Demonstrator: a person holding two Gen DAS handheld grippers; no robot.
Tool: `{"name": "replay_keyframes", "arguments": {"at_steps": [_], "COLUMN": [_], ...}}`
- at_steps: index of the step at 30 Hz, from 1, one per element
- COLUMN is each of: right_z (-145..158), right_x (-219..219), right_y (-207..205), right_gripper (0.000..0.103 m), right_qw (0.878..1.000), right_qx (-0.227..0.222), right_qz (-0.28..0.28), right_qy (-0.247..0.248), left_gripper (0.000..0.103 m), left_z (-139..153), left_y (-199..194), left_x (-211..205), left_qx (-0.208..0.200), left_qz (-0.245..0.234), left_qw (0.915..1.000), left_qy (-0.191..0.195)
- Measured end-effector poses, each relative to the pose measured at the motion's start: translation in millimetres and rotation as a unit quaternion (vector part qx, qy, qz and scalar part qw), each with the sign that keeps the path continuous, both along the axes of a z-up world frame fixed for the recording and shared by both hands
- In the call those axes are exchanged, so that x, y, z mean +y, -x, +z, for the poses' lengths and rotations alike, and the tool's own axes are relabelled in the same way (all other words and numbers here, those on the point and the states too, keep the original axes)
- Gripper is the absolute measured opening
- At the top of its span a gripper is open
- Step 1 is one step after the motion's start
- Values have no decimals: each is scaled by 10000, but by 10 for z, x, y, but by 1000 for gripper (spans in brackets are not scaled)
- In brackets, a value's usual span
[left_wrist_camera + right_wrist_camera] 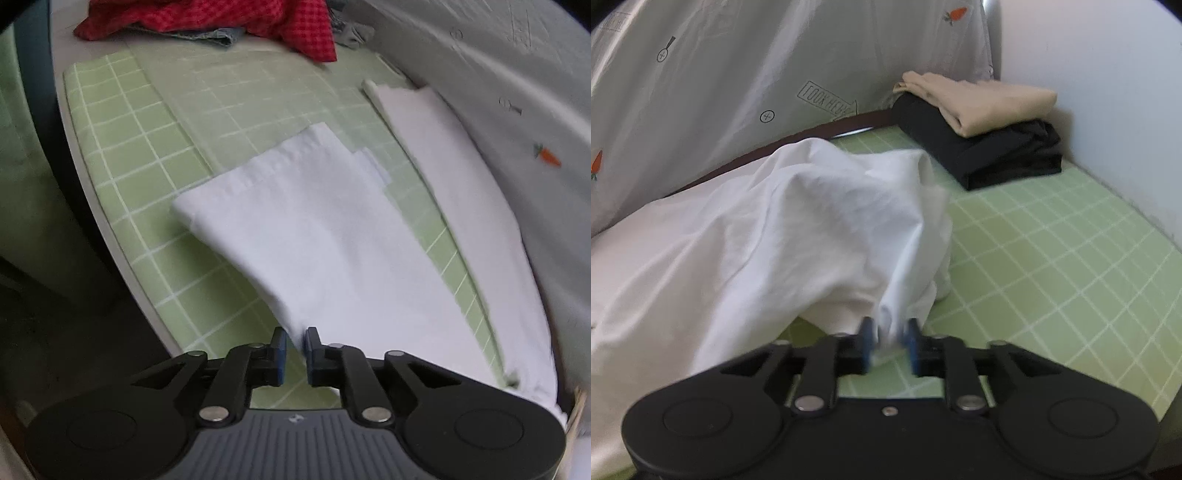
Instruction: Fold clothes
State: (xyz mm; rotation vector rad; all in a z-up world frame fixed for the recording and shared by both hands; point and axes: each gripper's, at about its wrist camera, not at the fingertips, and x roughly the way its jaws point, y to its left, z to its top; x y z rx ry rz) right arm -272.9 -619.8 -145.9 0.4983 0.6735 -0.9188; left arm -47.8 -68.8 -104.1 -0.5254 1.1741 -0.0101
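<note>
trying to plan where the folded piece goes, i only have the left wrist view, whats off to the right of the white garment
Observer: A folded stack sits in the far corner, beige garment on top of a black one.
Operator: is the right gripper holding anything
Observer: Yes, the right gripper pinches a bunched edge of the white garment.
Operator: any free space by the stack
Observer: Bare green checked cloth lies between the garment and the wall.

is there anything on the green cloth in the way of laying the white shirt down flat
Nothing visible: both claws, left claw and right claw, already grip the white shirt, and the green cloth beside it lies bare.
</note>
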Motion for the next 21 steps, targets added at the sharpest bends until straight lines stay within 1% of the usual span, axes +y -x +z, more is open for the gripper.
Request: {"name": "replay_keyframes", "arguments": {"at_steps": [1,2,4,7,9,11,13,14,15,17,19,21], "right_z": [17,30,45,26,14,2,-20,-44,-66,-124,-195,-256], "right_x": [33,68,144,277,366,454,532,556,573,581,584,589], "right_y": [17,34,34,-99,-188,-276,-348,-362,-367,-359,-351,-352], "right_gripper": [45,47,62,74,76,78,79,79,80,81,81,81], "right_qw": [9999,9995,9980,9959,9939,9915,9883,9859,9831,9755,9667,9603], "right_qx": [-89,-200,-396,-596,-729,-862,-1013,-1110,-1217,-1451,-1655,-1799], "right_qz": [-83,-142,-220,-181,-155,-129,-178,-299,-428,-759,-1103,-1367], "right_qy": [-97,-217,-432,-660,-812,-964,-1124,-1216,-1299,-1472,-1614,-1636], "left_gripper": [17,21,26,33,40,41,48,55,57,57,59,67], "left_z": [54,114,248,361,355,309,199,131,62,-76,-147,-217], "left_y": [-38,-57,-191,-396,-527,-689,-898,-997,-1096,-1294,-1411,-1525], "left_x": [34,79,236,514,710,837,890,895,898,904,870,835], "left_qx": [-99,-209,-419,-647,-791,-757,-699,-627,-553,-404,-349,-296], "left_qz": [-93,-141,-181,-16,150,246,200,140,78,-47,-212,-379], "left_qw": [9999,9996,9987,9979,9967,9966,9961,9962,9961,9953,9953,9951], "left_qy": [-33,-108,-212,-104,52,222,492,592,689,883,874,859]}}
